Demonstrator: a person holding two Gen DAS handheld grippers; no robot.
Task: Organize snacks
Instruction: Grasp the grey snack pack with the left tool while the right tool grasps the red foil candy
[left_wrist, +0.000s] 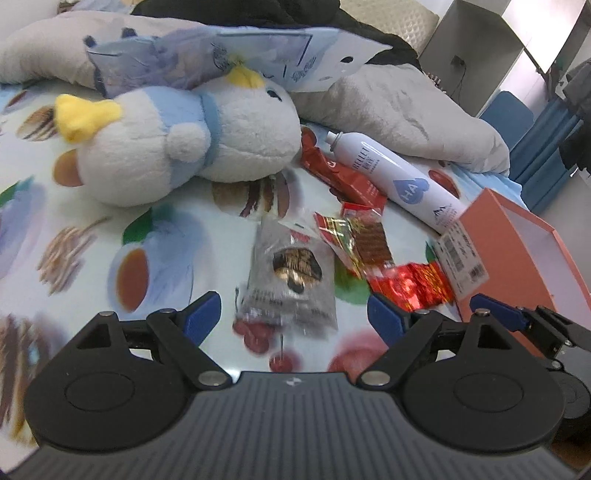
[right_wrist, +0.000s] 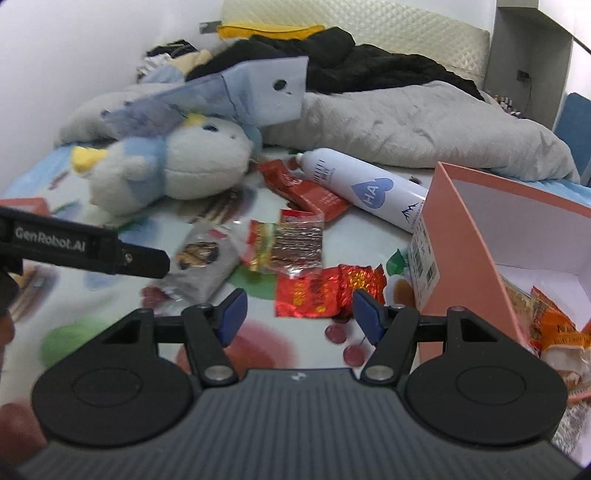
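Several snack packets lie on the patterned bed sheet. My left gripper (left_wrist: 294, 315) is open, low over a grey packet (left_wrist: 288, 280) that sits between and just ahead of its blue fingertips, untouched. Beside it are a clear packet of brown bars (left_wrist: 365, 240), a red foil packet (left_wrist: 410, 284) and a long red packet (left_wrist: 343, 177). My right gripper (right_wrist: 300, 315) is open too, with the red foil packet (right_wrist: 325, 291) just ahead of its tips. The pink box (right_wrist: 480, 229) at the right holds orange snack packs (right_wrist: 554, 325).
A white spray bottle (right_wrist: 365, 188) lies against the pink box. A blue-and-white plush toy (left_wrist: 192, 136) sits behind the snacks, with a pale paper bag (left_wrist: 258, 55), grey bedding (right_wrist: 406, 122) and dark clothes further back. The left gripper's black side (right_wrist: 85, 247) crosses the right wrist view.
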